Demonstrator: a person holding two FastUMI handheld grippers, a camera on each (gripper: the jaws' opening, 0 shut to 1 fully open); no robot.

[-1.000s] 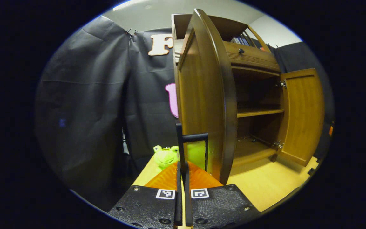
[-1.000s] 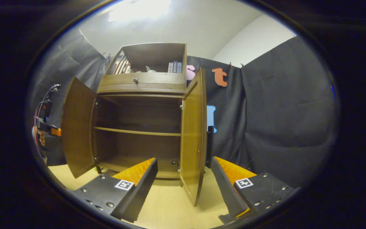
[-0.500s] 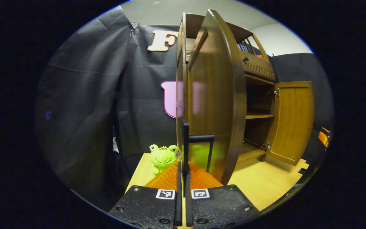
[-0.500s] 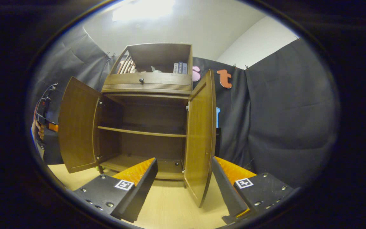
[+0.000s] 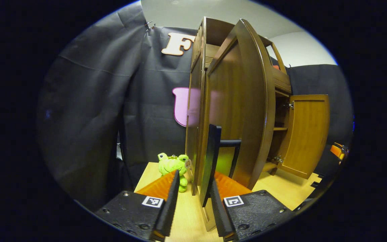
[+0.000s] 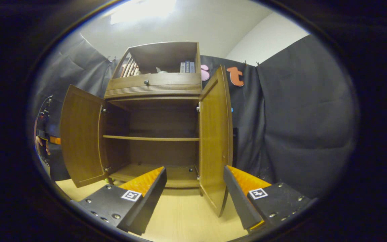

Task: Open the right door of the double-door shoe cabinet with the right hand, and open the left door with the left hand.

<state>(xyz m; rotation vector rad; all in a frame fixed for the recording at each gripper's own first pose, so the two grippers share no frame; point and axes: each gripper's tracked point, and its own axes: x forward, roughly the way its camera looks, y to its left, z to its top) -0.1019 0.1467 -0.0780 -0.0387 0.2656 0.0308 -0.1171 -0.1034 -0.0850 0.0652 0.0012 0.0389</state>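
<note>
Handheld two-finger grippers: bodywork as seen from their own cameras.

On the left gripper (image 5: 193, 201) and the right gripper (image 6: 193, 191), textured black finger blocks are seen, each fitted with round screws and one square black-and-white coded marker. Ribbed wedge-shaped faces are carried on each finger. In the right gripper view, thin looping cables (image 6: 42, 104) are seen.

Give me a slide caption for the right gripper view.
Open right gripper facing the shoe cabinet, both doors swung wide.
</note>
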